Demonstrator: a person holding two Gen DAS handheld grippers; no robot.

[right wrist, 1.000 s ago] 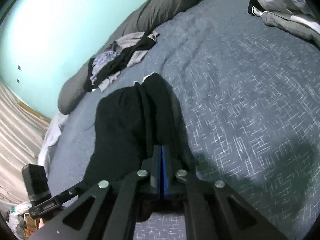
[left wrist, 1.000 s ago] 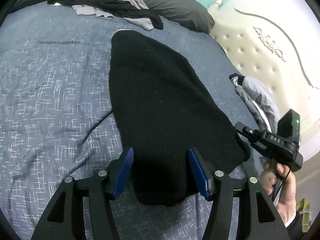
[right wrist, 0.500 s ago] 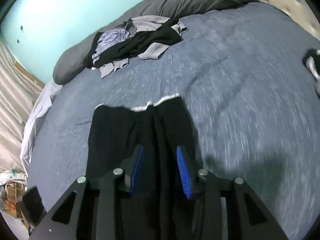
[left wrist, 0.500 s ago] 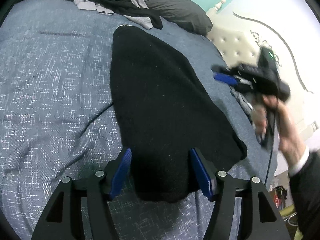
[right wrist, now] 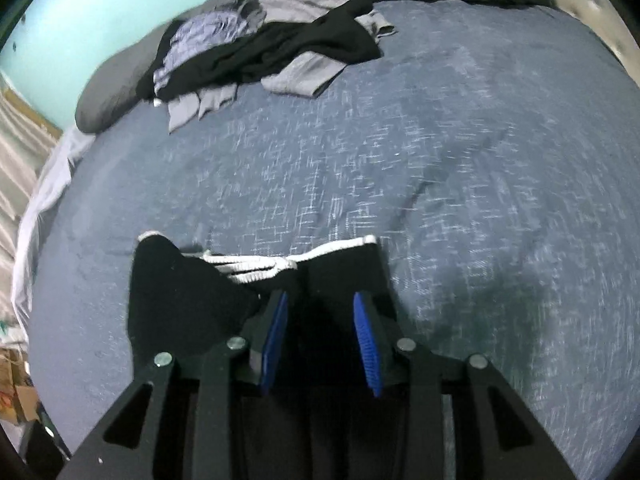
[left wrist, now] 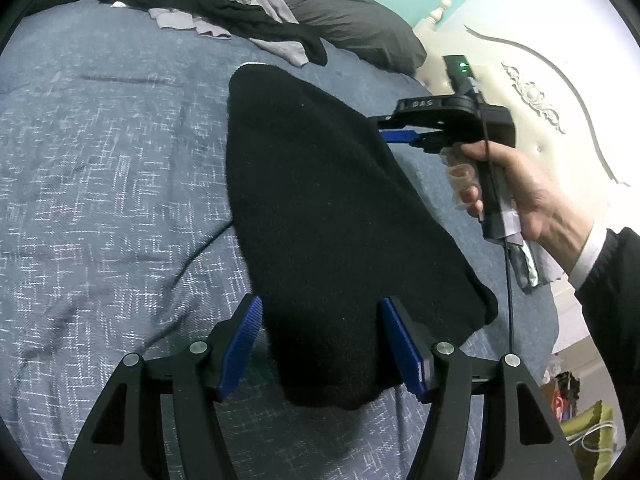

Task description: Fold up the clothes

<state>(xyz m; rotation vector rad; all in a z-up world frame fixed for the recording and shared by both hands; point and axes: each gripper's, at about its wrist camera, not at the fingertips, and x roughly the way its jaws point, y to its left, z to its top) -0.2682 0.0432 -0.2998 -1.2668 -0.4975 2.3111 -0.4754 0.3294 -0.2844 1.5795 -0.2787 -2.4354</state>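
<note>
A black garment [left wrist: 320, 200] lies folded into a long strip on the blue bedspread [left wrist: 100, 160]. My left gripper [left wrist: 320, 312] stands open, its blue pads on either side of the strip's near end without pressing it. A hand [left wrist: 520, 196] holds my right gripper [left wrist: 390, 128] over the strip's right edge, towards the far end. In the right wrist view my right gripper [right wrist: 320, 298] is open above the black garment [right wrist: 180, 300], just short of its white-trimmed end [right wrist: 256, 268]. Nothing is gripped.
A pile of grey, black and purple clothes [left wrist: 224, 8] lies at the far side against dark pillows [left wrist: 360, 28]. A cream padded headboard [left wrist: 540, 100] is on the right, with a grey garment [left wrist: 532, 264] below the hand. Boxes stand past the bed's edge [right wrist: 16, 400].
My right gripper opened, let go of the garment's near right corner, and swung along its right side to the far, white-trimmed end. The left gripper stayed put.
</note>
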